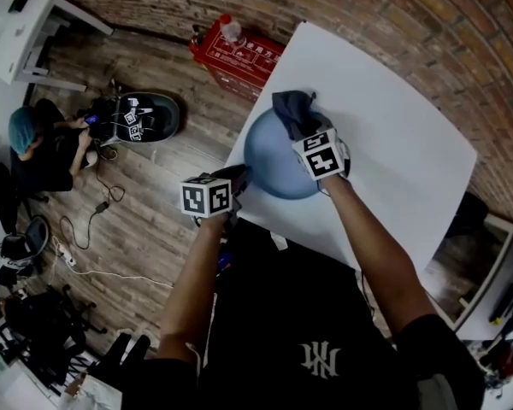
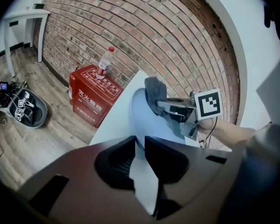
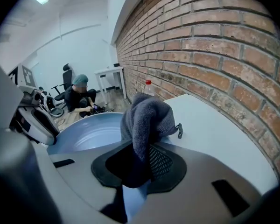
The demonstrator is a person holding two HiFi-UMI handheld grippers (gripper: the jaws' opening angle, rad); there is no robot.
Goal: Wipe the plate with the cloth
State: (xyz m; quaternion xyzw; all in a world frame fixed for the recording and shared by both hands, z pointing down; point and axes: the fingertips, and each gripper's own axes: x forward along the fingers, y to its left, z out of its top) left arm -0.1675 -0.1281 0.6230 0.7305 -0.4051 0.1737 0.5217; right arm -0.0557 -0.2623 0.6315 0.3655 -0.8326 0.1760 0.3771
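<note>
- Pinched on the near rim of the pale blue plate point(image 1: 274, 162): the jaws of the left gripper point(image 2: 139, 149), with the rim's edge running up between the two pads.
- In the head view, marker cube of that gripper just off the table's left edge, the arm reaching in from below.
- On the white table point(image 1: 393, 118), close to its left edge: the plate, hollow face up.
- Pressed together on a dark grey cloth point(image 3: 147, 116): the jaws of the right gripper point(image 3: 139, 164), with a bunched fold standing up above the pads and a small loop hanging at the fold's right.
- Cloth at the plate's far rim, bulging over the rim toward the bare tabletop; contact with the plate's face not clear from any view.
- Both grippers on opposite sides of the plate, facing each other across it.
- On the wooden floor beside the table, against the brick wall point(image 2: 144, 36): a red box point(image 2: 94, 96) with a clear bottle point(image 2: 104, 63) upright on top.
- Well apart from the table: a person point(image 1: 43, 148) seated on the floor.
</note>
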